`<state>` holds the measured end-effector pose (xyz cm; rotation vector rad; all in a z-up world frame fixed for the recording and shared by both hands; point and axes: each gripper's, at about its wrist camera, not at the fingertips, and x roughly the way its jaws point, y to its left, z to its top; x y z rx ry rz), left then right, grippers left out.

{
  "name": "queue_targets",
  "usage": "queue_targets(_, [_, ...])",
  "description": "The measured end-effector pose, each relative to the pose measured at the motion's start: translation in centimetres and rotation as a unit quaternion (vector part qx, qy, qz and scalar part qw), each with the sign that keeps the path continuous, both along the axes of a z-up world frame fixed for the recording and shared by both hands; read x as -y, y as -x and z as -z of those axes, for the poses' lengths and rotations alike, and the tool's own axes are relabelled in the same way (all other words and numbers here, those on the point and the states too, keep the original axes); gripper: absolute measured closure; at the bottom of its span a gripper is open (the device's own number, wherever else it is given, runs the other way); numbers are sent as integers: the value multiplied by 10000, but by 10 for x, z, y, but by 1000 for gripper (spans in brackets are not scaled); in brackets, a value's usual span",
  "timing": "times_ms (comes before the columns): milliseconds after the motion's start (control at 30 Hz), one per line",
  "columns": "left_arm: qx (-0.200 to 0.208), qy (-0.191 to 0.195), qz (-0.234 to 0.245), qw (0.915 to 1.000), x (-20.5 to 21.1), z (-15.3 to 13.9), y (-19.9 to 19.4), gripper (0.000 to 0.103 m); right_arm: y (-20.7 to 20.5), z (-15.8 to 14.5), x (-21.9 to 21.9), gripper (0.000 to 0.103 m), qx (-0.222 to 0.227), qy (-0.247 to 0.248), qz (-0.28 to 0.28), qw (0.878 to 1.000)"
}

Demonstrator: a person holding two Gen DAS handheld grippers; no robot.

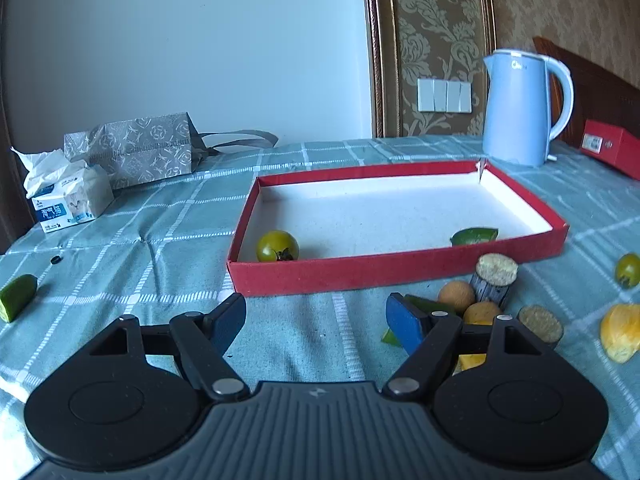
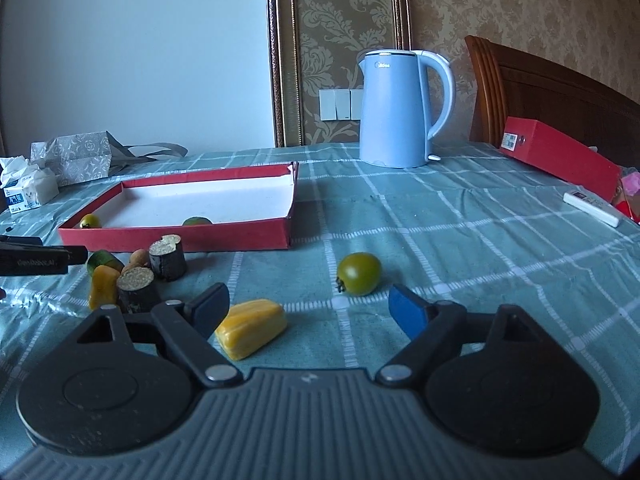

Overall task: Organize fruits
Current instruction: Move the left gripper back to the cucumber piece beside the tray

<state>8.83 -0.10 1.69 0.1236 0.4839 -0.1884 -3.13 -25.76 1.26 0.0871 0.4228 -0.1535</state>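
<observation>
The left gripper [image 1: 316, 320] is hovering with its jaws apart and nothing between them, just before the red tray [image 1: 400, 270], where a green tomato [image 1: 277, 245] and a green wedge [image 1: 475, 235] are lying. The right gripper [image 2: 308, 308] is opening its jaws over the checked cloth [image 2: 460, 240], holding nothing, with a yellow piece [image 2: 252, 328] beside its left finger and another green tomato [image 2: 359, 273] sitting just ahead.

Bare cloth [image 2: 440, 240] lies open right of the red tray [image 2: 180, 236]; fruit pieces and two stubby logs [image 2: 168, 258] crowd its near wall.
</observation>
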Motion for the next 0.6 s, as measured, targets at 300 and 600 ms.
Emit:
queue_targets(300, [13,-25,423,9991,6,-2,4,26,-3,3,-1,17,-8,-33,-78,10000])
queue_targets(600, [-76,-67,810,9967,16,2,2,26,-3,2,-2,17,9,-77,-132,9999])
